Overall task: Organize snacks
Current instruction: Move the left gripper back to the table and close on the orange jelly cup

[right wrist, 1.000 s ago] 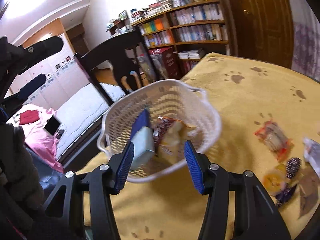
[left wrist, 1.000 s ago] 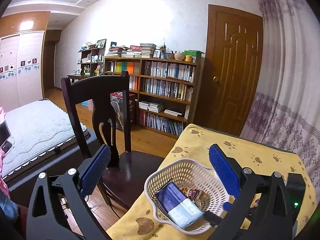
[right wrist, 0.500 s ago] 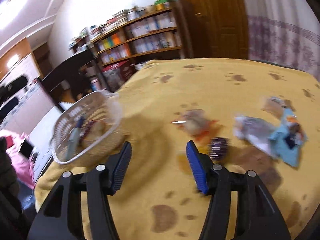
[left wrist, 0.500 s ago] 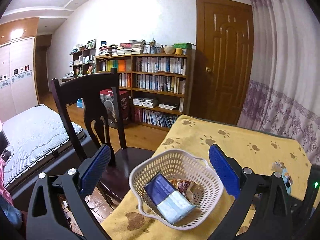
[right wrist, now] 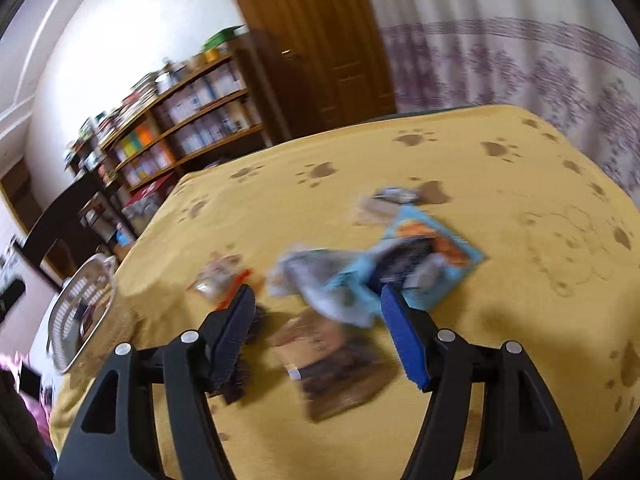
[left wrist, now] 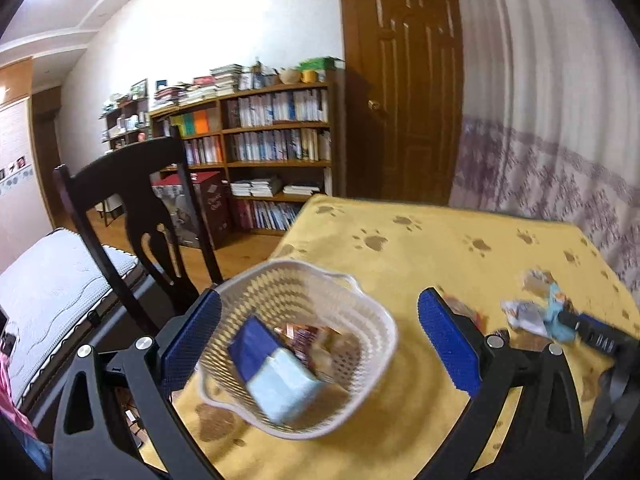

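Spread wide on both sides, gripping nothing. Left gripper [left wrist: 318, 344] framing the white basket [left wrist: 372, 316], rim between the blue pads but apparently untouched. Right gripper [right wrist: 318, 334] low over the loose heap of snacks on the yellow paw-print cloth [right wrist: 520, 200], well right of the basket, with the brown packet [right wrist: 336, 372] straight ahead between the pads.

Risks, as a judgement: wrappers overlapping right of the basket, so a closing pinch likely to catch two at once or drag the grey crinkled bag [right wrist: 316, 284] along; thin flat packets liable to slip from the pads or slide on the cloth; heavy blur here hinting at fast motion, so easy to overshoot. Basket sitting near the cloth's left edge beside the dark chair [left wrist: 132, 200], so a nudge from the left gripper could tip it off.

Inside the basket: a blue and pale pack [left wrist: 272, 376] leaning across the middle, reddish-brown wrappers [left wrist: 308, 336] behind it, details blurred. Right of the basket: a small orange-edged packet [right wrist: 220, 280], then the grey bag, the brown packet, the light blue packet [right wrist: 420, 264] farthest right.
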Available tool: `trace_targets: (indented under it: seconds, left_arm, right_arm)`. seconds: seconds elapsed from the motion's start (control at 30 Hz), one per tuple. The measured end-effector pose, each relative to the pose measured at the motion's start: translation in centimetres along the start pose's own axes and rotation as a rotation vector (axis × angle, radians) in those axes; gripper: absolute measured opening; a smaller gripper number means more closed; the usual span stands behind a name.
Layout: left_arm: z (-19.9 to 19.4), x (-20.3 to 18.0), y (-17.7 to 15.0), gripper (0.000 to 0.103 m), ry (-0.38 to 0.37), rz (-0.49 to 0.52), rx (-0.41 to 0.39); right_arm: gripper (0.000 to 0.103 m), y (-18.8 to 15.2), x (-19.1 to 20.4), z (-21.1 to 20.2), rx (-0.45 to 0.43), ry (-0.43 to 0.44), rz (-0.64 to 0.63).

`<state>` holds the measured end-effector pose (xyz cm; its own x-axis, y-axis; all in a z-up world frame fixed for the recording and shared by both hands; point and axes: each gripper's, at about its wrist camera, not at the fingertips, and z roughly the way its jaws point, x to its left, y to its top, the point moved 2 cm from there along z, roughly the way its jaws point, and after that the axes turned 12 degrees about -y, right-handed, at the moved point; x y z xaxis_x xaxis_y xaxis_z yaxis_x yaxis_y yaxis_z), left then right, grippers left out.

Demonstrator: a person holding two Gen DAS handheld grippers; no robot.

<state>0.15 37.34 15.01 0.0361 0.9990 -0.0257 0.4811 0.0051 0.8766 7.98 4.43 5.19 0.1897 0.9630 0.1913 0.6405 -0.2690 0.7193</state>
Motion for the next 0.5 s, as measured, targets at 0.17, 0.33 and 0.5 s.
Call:
trace_targets:
  seconds: [0.17,0.33,0.5]
  left_arm:
    - [2.1,-3.1,-1.5,0.1,-0.053,0.061,0.052]
    - [4.4,-6.2,-3.5,0.1,-0.134,0.094,0.123]
    - [6.1,-8.7,-5.1,0.098,-0.19,0.134,0.16]
  right_arm:
    - [0.067,0.7,-3.5,0.8,-0.002,-0.047,0.088]
    - [0.068,0.6,-4.9,1.5,0.0,-0.074,0.115]
    - [0.068,0.3,-5.5,2.3,0.018,-0.073,0.133]
